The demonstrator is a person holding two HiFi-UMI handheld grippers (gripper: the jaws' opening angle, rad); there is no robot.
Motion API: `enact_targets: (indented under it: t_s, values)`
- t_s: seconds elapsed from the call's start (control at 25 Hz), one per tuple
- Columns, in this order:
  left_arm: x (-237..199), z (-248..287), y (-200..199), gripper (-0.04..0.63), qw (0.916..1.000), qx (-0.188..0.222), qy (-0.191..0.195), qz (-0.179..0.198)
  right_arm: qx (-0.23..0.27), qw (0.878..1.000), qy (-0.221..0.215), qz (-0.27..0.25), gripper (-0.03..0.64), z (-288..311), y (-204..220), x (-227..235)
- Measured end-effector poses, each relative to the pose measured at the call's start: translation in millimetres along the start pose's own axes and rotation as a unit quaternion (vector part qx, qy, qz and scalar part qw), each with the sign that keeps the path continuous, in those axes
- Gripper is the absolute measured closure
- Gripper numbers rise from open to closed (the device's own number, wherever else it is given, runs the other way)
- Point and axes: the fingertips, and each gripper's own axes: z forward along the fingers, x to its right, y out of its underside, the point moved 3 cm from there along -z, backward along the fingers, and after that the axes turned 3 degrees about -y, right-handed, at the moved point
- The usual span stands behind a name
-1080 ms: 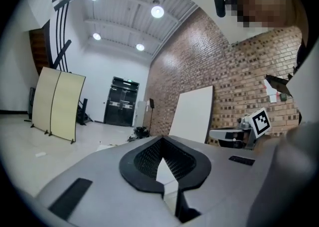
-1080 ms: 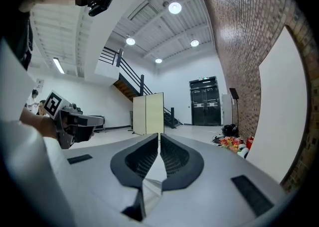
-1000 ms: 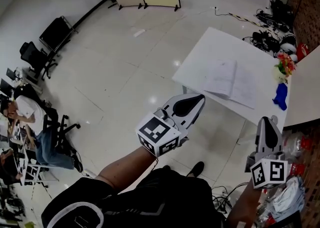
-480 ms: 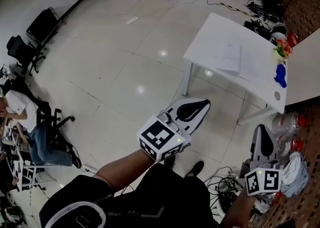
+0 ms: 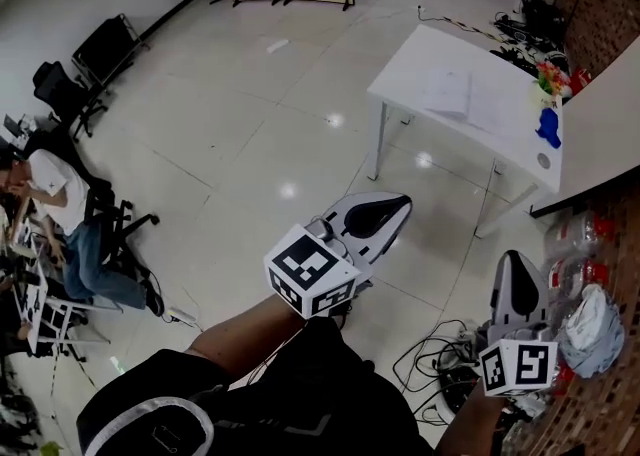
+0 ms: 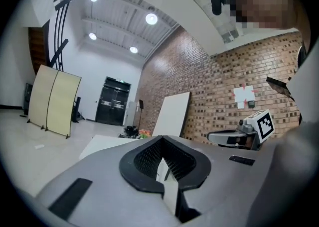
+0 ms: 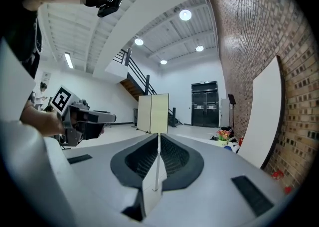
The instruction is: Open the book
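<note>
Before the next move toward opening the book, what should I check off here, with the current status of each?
1. Left gripper empty, jaws together: ok.
2. Right gripper empty, jaws together: ok.
3. Book within reach of either gripper: not ok; it lies on the white table, well ahead across the floor.
4. Book closed or already open: cannot tell, too small.
5. Floor path free: not ok; cables lie on the floor close by.

A white table (image 5: pixel 408 70) stands well ahead of the left gripper (image 5: pixel 385 206), with flowers (image 5: pixel 547 74) and a blue thing (image 5: pixel 547 128) on its right end. Cables (image 5: pixel 430 359) lie left of the right gripper (image 5: pixel 512 262).
</note>
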Motion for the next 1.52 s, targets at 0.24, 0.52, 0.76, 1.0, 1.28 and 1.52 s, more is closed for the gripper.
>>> enact_targets:
  t_s: [0.24, 0.52, 0.76, 1.0, 1.28, 1.52]
  values:
    - [89, -44, -2, 0.597, 0.9997, -0.006, -0.021, 0.008, 0.017, 1.0, -0.019, 0.008, 0.612, -98, -9, -9]
    - [129, -102, -7, 0.597, 0.9996, -0.002, -0.016, 0.022, 0.032, 0.999, -0.032, 0.021, 0.612, -140, -12, -53]
    - [126, -173, -6, 0.597, 0.9998, 0.006, -0.012, 0.013, 0.025, 0.999, -0.016, 0.019, 0.612, -160, -17, -115]
    - [117, -234, 4, 0.597, 0.9999, -0.002, 0.002, 0.01, 0.029, 0.999, 0.004, 0.046, 0.614, -179, -12, -180]
    - [141, -271, 0, 0.597, 0.9999, 0.003, 0.012, 0.01, 0.006, 1.0, 0.004, 0.029, 0.614, -205, -14, -212]
    - [179, -268, -8, 0.597, 0.9992, 0.012, 0.031, 0.022, 0.016, 1.0, 0.0, 0.016, 0.614, -234, -23, -205]
